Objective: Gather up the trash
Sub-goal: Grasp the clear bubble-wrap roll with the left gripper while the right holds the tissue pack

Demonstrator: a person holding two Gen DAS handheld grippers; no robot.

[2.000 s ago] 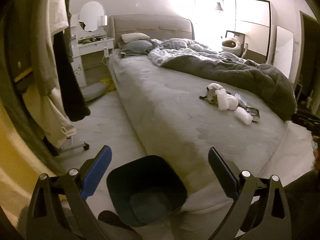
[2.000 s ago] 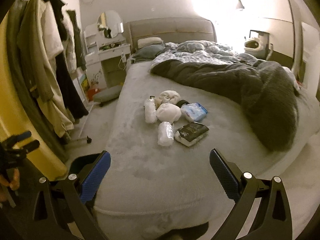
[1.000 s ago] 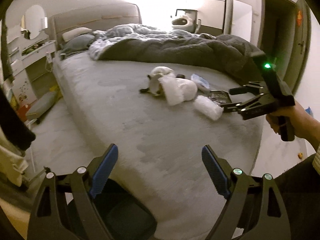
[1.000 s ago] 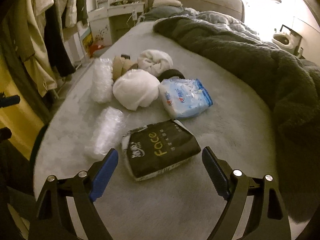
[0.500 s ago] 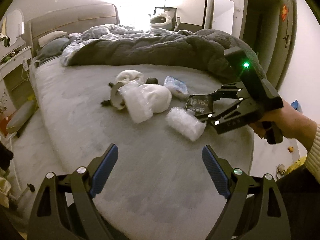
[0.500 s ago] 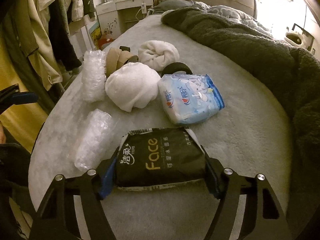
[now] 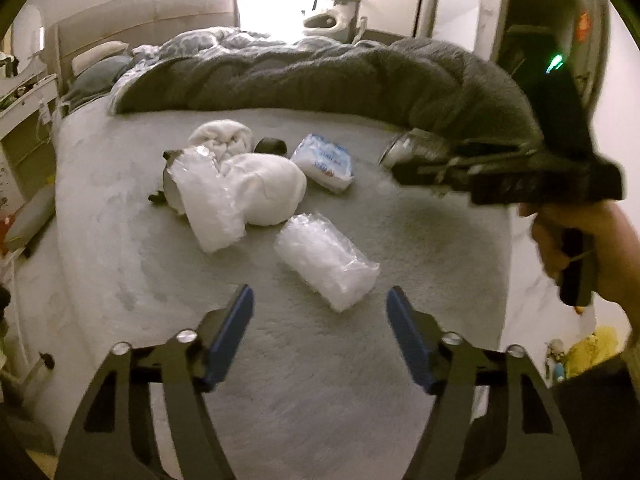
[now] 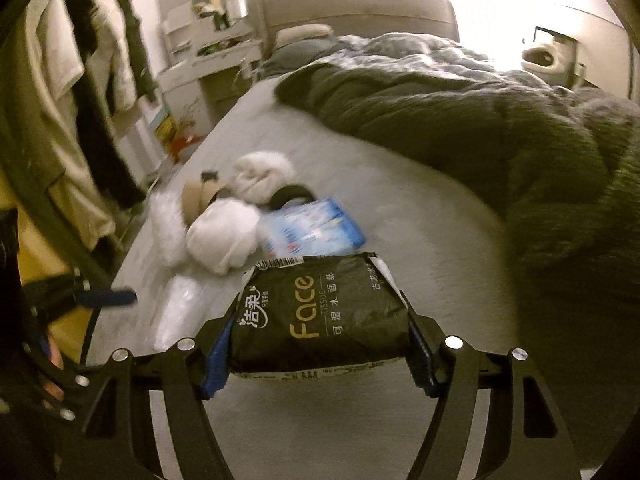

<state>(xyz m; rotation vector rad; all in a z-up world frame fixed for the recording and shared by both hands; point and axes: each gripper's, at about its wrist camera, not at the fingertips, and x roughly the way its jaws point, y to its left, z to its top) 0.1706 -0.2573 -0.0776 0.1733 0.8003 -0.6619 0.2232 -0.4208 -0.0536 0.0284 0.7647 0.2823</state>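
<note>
My right gripper (image 8: 316, 344) is shut on a black "Face" tissue pack (image 8: 320, 316) and holds it above the grey bed (image 8: 420, 248); it also shows in the left wrist view (image 7: 420, 160), blurred. My left gripper (image 7: 320, 320) is open, just short of a clear bubble-wrap bundle (image 7: 326, 266). On the bed lie a second bubble-wrap bundle (image 7: 208, 200), a white crumpled wad (image 7: 268, 186), a white rolled cloth (image 7: 222, 134), a blue-and-white tissue pack (image 7: 324, 162) and a small dark round thing (image 7: 271, 146).
A dark grey duvet (image 7: 340, 76) is heaped across the far half of the bed. Clothes hang on a rack (image 8: 80, 92) at the left. A white dresser with a mirror (image 8: 212, 52) stands by the headboard. A doorway (image 7: 532, 20) is at the right.
My right gripper has closed on the black tissue pack and lifted it off the bed. My left gripper has moved in toward the nearer bubble-wrap bundle, its jaws somewhat narrower.
</note>
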